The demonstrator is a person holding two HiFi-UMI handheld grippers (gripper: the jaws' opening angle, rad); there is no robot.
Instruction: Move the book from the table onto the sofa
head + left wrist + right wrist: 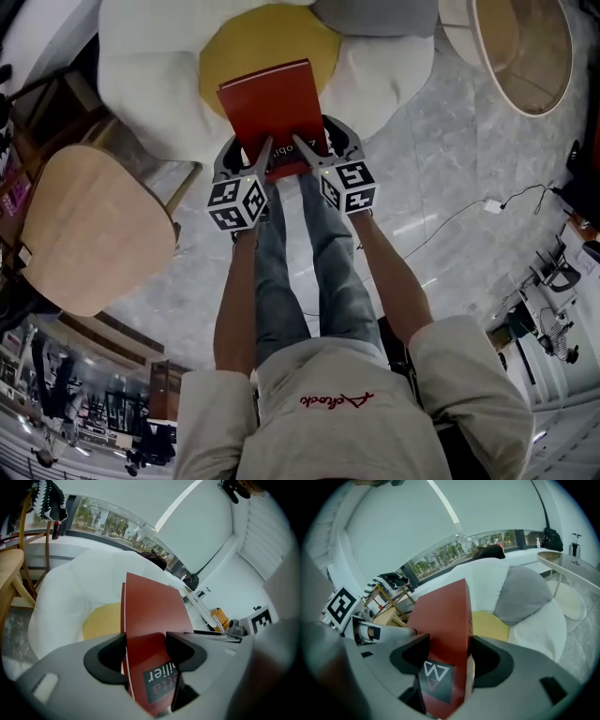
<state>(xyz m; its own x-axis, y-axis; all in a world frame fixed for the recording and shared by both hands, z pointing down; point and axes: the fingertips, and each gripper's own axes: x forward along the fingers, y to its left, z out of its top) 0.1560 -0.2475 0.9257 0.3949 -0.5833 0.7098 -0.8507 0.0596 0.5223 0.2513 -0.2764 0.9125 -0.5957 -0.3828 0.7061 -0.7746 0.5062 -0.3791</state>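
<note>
Holding 1 red book (272, 105) by its near edge: left gripper (260, 156) and right gripper (312, 156), both clamped on it, over white sofa (141, 56).

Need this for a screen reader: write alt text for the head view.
Seen from above, the left tongs and right tongs both clamp a red book by its near edge, over a white sofa with a yellow cushion. The person's legs show below.

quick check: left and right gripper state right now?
Left gripper: closed on the red book, at its near edge.
Right gripper: closed on the same red book, beside the left.
</note>
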